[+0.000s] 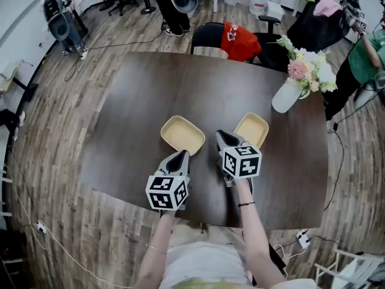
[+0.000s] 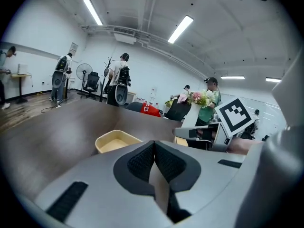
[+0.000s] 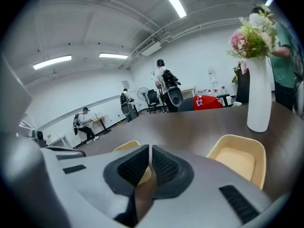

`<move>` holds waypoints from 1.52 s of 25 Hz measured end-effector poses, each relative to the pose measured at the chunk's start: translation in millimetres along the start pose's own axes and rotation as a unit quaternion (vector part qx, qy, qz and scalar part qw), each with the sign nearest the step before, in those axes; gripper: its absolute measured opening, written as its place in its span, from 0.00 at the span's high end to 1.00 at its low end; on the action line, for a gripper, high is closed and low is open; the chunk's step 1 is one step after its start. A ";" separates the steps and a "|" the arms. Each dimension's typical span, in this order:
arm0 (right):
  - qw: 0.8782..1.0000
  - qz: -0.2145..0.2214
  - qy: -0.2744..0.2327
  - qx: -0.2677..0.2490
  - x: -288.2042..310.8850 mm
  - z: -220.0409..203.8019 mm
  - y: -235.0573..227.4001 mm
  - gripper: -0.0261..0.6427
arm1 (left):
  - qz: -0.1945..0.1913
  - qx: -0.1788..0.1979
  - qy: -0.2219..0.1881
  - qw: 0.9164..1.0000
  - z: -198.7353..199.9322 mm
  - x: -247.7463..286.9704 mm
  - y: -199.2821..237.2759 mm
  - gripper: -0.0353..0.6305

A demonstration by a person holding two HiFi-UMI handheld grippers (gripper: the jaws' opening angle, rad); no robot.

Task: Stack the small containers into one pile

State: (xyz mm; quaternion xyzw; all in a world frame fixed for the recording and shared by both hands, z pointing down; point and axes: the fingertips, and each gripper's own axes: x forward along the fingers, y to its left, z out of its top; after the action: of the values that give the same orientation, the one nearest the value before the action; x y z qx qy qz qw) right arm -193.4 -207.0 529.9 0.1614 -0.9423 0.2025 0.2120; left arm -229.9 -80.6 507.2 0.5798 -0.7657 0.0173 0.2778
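Two shallow cream containers lie apart on the dark table point(image 1: 138, 95). The left container point(image 1: 182, 135) point(image 2: 115, 140) point(image 3: 124, 146) is just beyond my left gripper point(image 1: 181, 156) point(image 2: 154, 148), whose jaws are shut with nothing between them. The right container point(image 1: 251, 129) point(image 3: 240, 158) sits ahead and to the right of my right gripper point(image 1: 221, 137) point(image 3: 149, 153). That gripper's pads stand together, also empty. Both grippers hover side by side near the table's front edge, and neither touches a container.
A white vase of flowers point(image 1: 287, 95) point(image 3: 259, 94) stands at the table's right rear. Behind the table is a chair with a red cloth point(image 1: 237, 38). People and office gear stand around the room's edges.
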 end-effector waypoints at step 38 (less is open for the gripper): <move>0.988 -0.008 0.149 -0.025 102.3 -57.0 25.8 0.90 | 0.046 -0.048 0.022 0.998 -12.8 -4.2 81.5 0.91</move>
State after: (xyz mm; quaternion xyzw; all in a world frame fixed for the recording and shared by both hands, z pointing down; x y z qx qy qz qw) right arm -272.2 -181.3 616.6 0.1315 -0.9036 0.1988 0.3559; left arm -297.1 -45.7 540.2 0.5293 -0.7853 0.0056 0.3213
